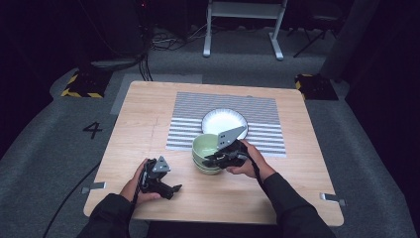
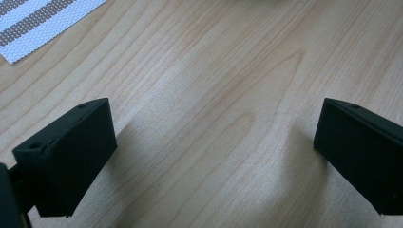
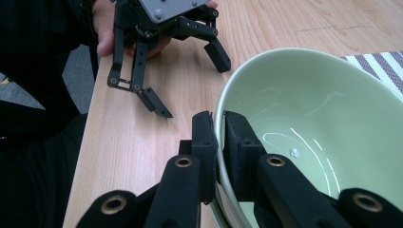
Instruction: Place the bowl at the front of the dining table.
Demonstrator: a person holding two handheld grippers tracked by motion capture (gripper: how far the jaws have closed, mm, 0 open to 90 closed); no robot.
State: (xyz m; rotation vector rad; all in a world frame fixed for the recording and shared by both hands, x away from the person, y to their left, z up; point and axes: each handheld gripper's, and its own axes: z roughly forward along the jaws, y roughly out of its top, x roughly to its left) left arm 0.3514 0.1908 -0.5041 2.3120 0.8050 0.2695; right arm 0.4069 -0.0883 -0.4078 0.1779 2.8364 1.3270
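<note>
A pale green bowl [image 1: 207,148] with a glossy inside is sitting upright, mouth facing up, on the wooden desk [image 1: 124,129], on top of what looks like a second bowl of the same colour, at the near edge of a striped mat [image 1: 262,116]. Being round, it is showing no long axis. A white plate [image 1: 224,121] is lying on the mat just behind it.

The right gripper [image 3: 219,142] is pinching the bowl's rim, one finger outside the wall and one inside. The right gripper view is revealing this clamp and light streaks on the bowl's glaze, which the high view is too coarse to show.

The left gripper [image 1: 171,188] is resting low over bare desk, well apart from the bowl, its fingers [image 2: 66,156] spread wide with nothing between them. The left gripper view is showing wood grain and a corner of the mat.
</note>
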